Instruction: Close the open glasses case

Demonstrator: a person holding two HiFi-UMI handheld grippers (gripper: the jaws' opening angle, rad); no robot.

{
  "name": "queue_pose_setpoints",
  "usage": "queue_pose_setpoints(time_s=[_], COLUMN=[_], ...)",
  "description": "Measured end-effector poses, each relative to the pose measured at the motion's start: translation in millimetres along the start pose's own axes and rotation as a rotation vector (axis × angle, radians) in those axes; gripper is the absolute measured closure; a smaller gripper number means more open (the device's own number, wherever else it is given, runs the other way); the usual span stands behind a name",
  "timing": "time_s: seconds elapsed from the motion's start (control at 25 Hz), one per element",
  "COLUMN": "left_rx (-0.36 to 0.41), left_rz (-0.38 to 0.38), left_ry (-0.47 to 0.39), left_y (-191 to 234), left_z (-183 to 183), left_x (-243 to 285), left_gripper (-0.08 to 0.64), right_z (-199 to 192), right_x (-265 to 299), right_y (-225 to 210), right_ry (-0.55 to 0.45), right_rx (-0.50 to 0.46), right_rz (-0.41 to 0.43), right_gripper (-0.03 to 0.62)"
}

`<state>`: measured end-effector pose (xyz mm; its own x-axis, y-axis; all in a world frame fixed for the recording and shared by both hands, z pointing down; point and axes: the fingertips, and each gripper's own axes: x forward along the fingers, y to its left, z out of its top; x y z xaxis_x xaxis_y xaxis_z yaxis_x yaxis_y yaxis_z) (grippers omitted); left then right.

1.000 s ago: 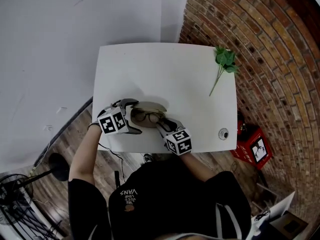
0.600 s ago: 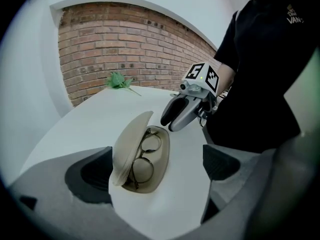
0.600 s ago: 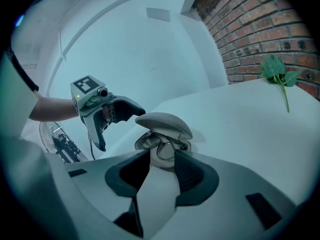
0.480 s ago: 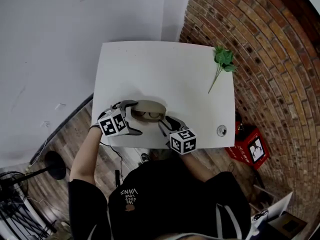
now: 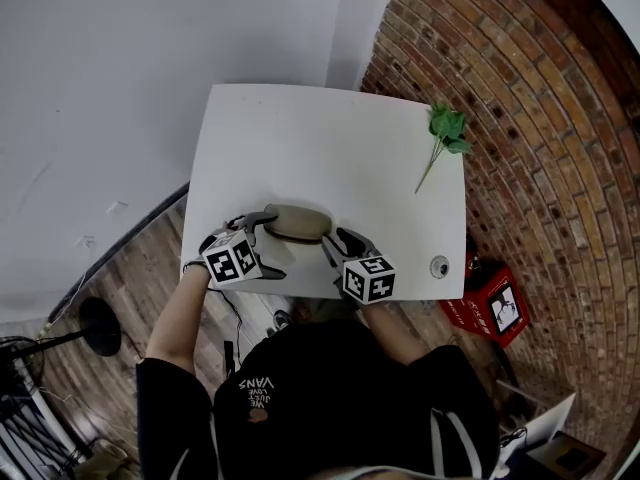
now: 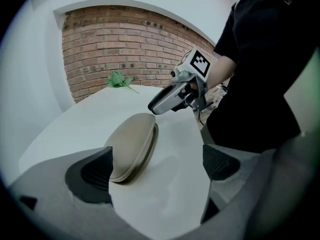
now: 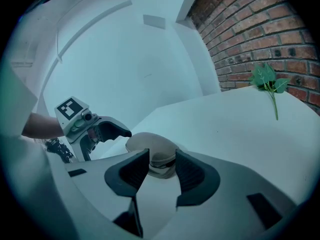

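In the head view's lower centre, my tan oval glasses case (image 5: pixel 296 222) lies lid-down on the white table (image 5: pixel 330 138). My left gripper (image 6: pixel 157 166) gapes wide beside it, and my right gripper (image 7: pixel 161 167) is narrowly parted at its end.

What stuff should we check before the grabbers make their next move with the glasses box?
1. Lid down on the glasses case: ok, it looks shut from above.
2. Lid snapped tight: cannot tell. The left gripper view shows a thin dark seam along the edge.
3. Left gripper free: ok. Its jaws are wide apart, with the case lying beside one jaw, not clamped.
4. Right gripper free: ok. Its jaws are apart, with the case just beyond them.
5. Case fully on the table: ok, near the front edge but not hanging over.
6. Green sprig out of the way: ok, far corner.
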<state>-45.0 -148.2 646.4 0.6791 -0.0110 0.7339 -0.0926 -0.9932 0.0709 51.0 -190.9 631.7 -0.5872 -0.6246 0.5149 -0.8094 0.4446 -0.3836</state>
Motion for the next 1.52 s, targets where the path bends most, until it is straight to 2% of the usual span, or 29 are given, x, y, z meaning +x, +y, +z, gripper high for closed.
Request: queue_pose_setpoints(time_s=[0.32, 0.72, 0.96, 1.16, 1.4, 1.52], left_rx=[-0.053, -0.081, -0.108, -0.123, -0.111, -0.069], left_rz=[0.009, 0.071, 0.076, 0.115, 0.154, 0.183], left_ry=[-0.015, -0.042, -0.053, -0.094, -0.073, -0.035], left_y=[-12.2, -8.3, -5.4, -2.7, -2.4, -2.5], left_z=[-10.4, -9.0, -8.9, -7.5, -8.6, -10.9], left_x=[9.8, 14.1, 15.7, 16.8, 19.6, 20.3], left_gripper=[0.002, 0.002, 0.003, 0.011, 0.012, 0.014], right_z=[-20.7, -22.3, -22.4, -22.6, -22.3, -20.1], right_x=[13.8, 17.8, 19.7, 18.7, 13.3, 7.5], right_y=[-0.3, -3.0, -2.8, -3.7, -3.6, -0.9], right_ry=[0.083, 0.104, 0.115, 0.099, 0.089, 0.073], right_rx=[-0.034, -0.066, -0.090, -0.065, -0.054, -0.047], right_rz=[-0.010, -0.024, -0.037, -0.038, -0.060, -0.062], right_gripper=[0.437, 0.410, 0.408, 0.408, 0.436, 0.437])
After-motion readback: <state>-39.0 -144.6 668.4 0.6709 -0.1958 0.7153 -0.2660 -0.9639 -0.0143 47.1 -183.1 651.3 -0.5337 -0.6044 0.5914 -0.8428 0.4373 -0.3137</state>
